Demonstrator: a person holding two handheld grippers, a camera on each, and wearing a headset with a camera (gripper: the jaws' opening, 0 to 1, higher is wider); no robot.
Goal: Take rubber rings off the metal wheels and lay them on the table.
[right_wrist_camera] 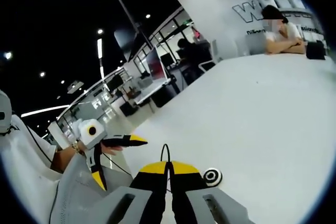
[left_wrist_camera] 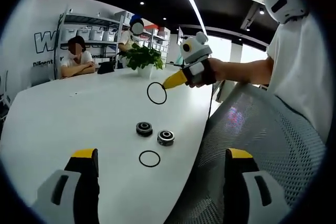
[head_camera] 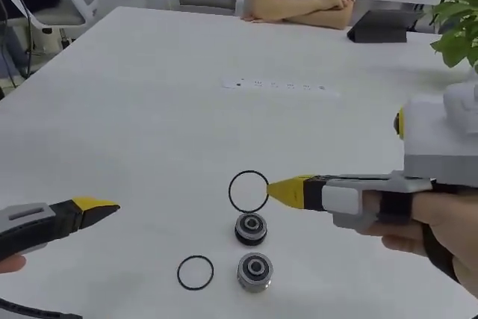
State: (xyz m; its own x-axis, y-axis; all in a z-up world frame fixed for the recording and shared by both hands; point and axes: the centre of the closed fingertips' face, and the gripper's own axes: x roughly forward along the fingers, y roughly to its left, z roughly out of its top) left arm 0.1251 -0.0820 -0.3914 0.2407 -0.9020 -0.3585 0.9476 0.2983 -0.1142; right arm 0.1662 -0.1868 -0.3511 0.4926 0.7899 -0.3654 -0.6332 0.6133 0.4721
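Two small metal wheels stand on the white table [head_camera: 149, 110]. The farther wheel [head_camera: 251, 228] has a dark rim, the nearer wheel [head_camera: 255, 270] a silver one. One black rubber ring [head_camera: 196, 272] lies flat to the left of the nearer wheel. My right gripper [head_camera: 270, 190] is shut on a second black ring [head_camera: 248, 191], which hangs above the table just beyond the farther wheel. In the right gripper view this ring [right_wrist_camera: 165, 155] shows edge-on between the shut jaws. My left gripper [head_camera: 104, 207] hovers open at the left, holding nothing and well apart from the wheels.
A person sits at the table's far end with folded arms [head_camera: 299, 1]. A black object [head_camera: 381, 28] lies beside them and a green plant [head_camera: 457, 28] stands at the far right. A socket strip [head_camera: 276, 85] is set into the table's middle. Chairs [head_camera: 52, 5] stand far left.
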